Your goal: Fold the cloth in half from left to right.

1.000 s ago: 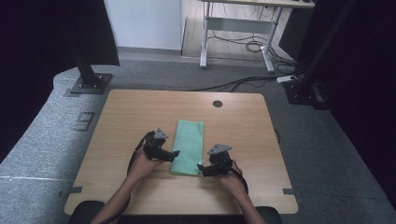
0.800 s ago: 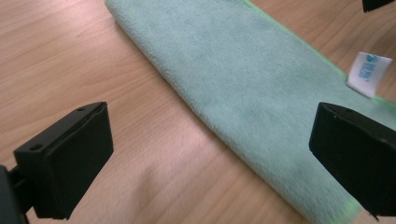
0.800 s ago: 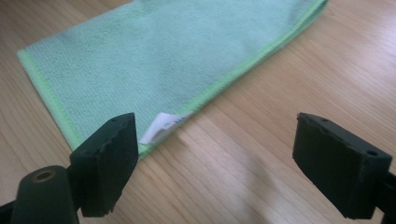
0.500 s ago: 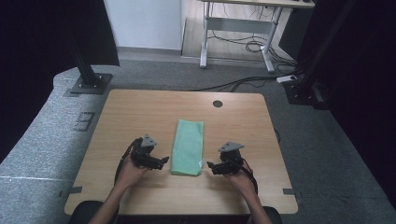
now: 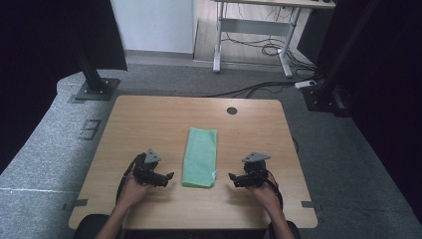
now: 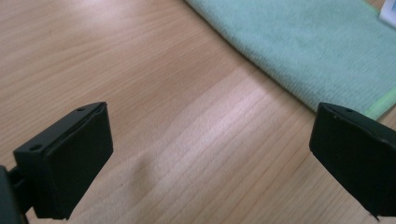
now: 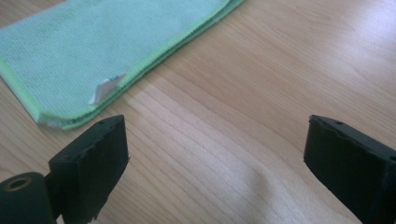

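The high view looks forward and down from above the person's side onto the whole bench (image 5: 149, 119). Each gripper view sits low and close over the wood, both sharing the green cloth (image 5: 200, 157) between them.

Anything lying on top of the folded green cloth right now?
Nothing rests on the green cloth; just its own white tag shows near one corner. It lies flat on the table, so whatever lies under it or between its folds is hidden.

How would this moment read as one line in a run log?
cloth: folded, flat on table | left tongs: open, beside cloth | right tongs: just opening, nothing between
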`<state>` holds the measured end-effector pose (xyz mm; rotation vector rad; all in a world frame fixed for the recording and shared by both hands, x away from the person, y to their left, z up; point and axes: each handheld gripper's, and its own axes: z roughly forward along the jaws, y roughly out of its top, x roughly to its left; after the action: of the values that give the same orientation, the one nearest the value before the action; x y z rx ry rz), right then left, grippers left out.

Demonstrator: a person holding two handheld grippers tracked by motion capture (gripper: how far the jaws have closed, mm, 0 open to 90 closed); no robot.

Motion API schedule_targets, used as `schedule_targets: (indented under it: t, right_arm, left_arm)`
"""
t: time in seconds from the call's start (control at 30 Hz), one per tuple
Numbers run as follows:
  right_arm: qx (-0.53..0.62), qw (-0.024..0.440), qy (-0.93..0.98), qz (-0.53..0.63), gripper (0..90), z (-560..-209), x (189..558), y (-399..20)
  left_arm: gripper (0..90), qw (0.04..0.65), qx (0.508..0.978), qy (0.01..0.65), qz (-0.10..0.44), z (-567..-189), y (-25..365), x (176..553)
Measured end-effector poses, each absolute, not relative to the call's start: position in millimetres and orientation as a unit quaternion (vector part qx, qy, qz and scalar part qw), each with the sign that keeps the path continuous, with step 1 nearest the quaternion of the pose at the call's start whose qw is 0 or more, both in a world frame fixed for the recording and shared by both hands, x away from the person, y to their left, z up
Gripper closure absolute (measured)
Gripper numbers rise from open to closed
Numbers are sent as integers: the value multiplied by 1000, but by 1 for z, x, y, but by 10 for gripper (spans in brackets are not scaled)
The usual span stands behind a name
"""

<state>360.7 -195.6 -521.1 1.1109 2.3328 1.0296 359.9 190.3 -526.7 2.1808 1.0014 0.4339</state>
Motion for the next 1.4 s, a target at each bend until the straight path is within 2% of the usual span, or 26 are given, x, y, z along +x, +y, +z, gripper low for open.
schedule_targets:
  t: [0.2, 0.8, 1.4]
  right_arm:
    - [402, 175, 826, 354, 23, -530, 362, -202]
    - [413, 169, 824, 348, 0, -556, 370, -210]
    - [410, 168, 826, 349, 0, -557, 370, -209]
  left_arm:
    - [0, 337, 841, 392, 164, -535, 194, 361]
    - [0, 319, 846, 402, 148, -549, 193, 368]
    - [0, 319, 846, 401, 147, -549, 193, 369]
